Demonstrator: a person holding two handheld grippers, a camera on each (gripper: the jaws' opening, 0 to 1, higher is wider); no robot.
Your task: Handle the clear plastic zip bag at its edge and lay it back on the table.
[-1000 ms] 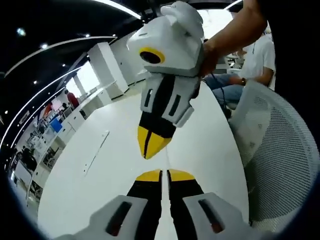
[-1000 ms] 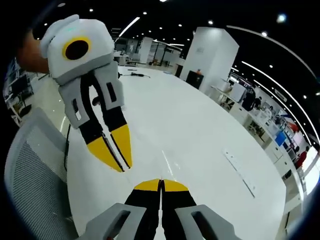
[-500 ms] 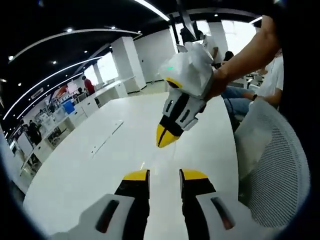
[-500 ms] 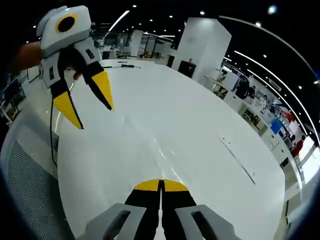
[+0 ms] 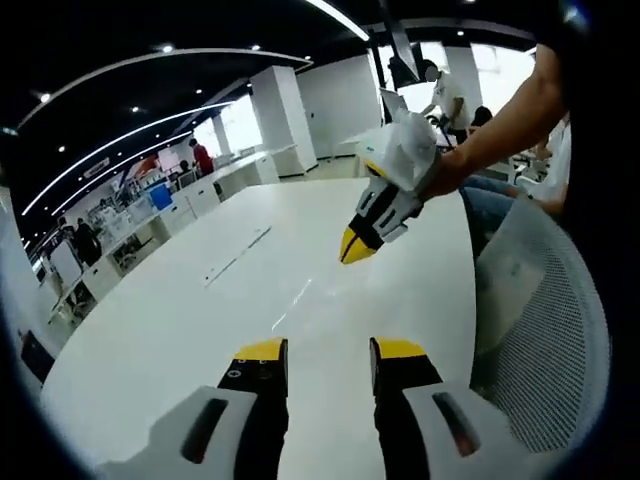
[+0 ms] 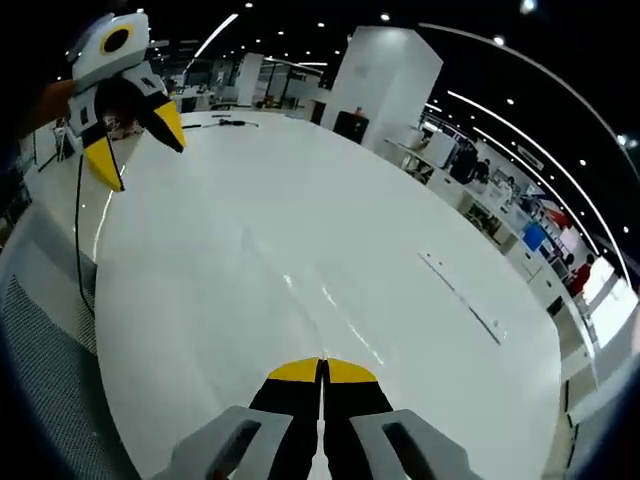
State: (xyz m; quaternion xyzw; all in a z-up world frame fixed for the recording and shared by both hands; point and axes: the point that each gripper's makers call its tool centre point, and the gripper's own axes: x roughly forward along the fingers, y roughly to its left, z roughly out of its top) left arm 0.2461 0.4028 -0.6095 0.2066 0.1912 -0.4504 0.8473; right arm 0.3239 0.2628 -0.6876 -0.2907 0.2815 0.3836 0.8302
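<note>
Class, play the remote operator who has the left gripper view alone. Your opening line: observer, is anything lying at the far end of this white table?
Observer: Yes. In the right gripper view a dark cable lies on the table near its far edge.
Operator: Is anything trailing from my left gripper?
Observer: A thin cord hangs down from the left gripper, past the table's edge; its tongs stand apart.

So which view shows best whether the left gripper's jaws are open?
The right gripper view: the left gripper appears whole, yellow-tipped jaws spread. The left gripper view shows its own jaws apart from behind.
</note>
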